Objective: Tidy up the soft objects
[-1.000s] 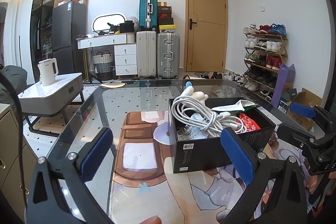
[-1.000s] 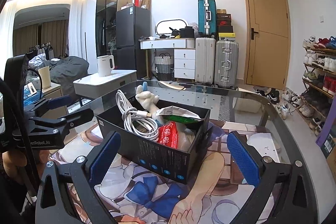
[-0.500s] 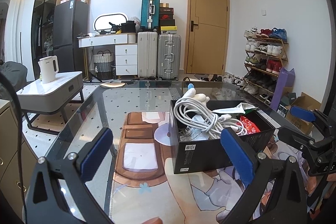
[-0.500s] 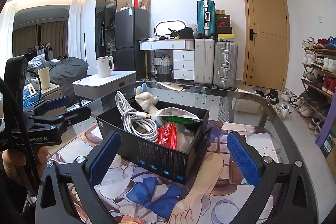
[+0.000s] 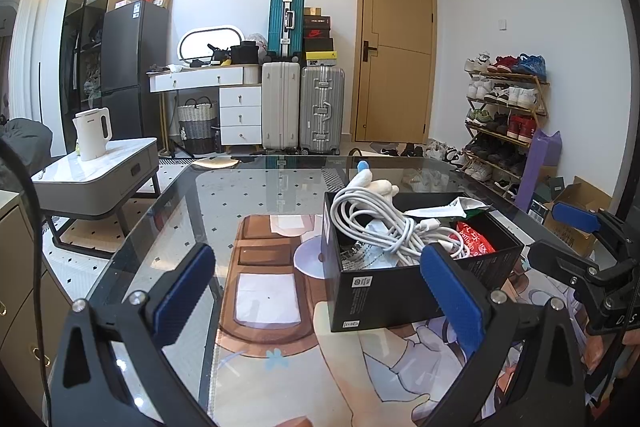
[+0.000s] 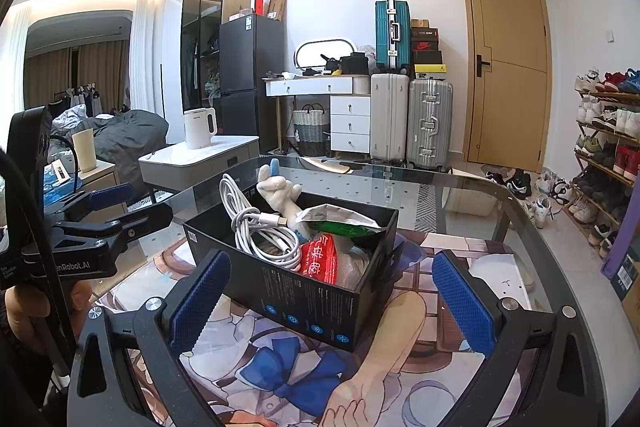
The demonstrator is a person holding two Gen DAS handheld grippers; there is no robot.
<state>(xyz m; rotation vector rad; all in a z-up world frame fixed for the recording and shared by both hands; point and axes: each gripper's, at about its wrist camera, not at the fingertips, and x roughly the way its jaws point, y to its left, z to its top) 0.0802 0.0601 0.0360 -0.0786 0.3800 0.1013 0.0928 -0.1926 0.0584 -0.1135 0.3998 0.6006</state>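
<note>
Box (image 6: 304, 279) of soft items, white cable (image 6: 256, 231) coiled on top, sits on the worktop (image 5: 248, 195) between both spread, empty claws, left claw (image 5: 316, 291) and right claw (image 6: 332, 299); recommended practice: approach level, grip cable mid-coil.

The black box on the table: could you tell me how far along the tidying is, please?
Looks mostly done: the white cable, plush toy, red packet and green pouch lie in the black box. Nothing in hand: left gripper and right gripper are open. No loose soft objects visible.
</note>
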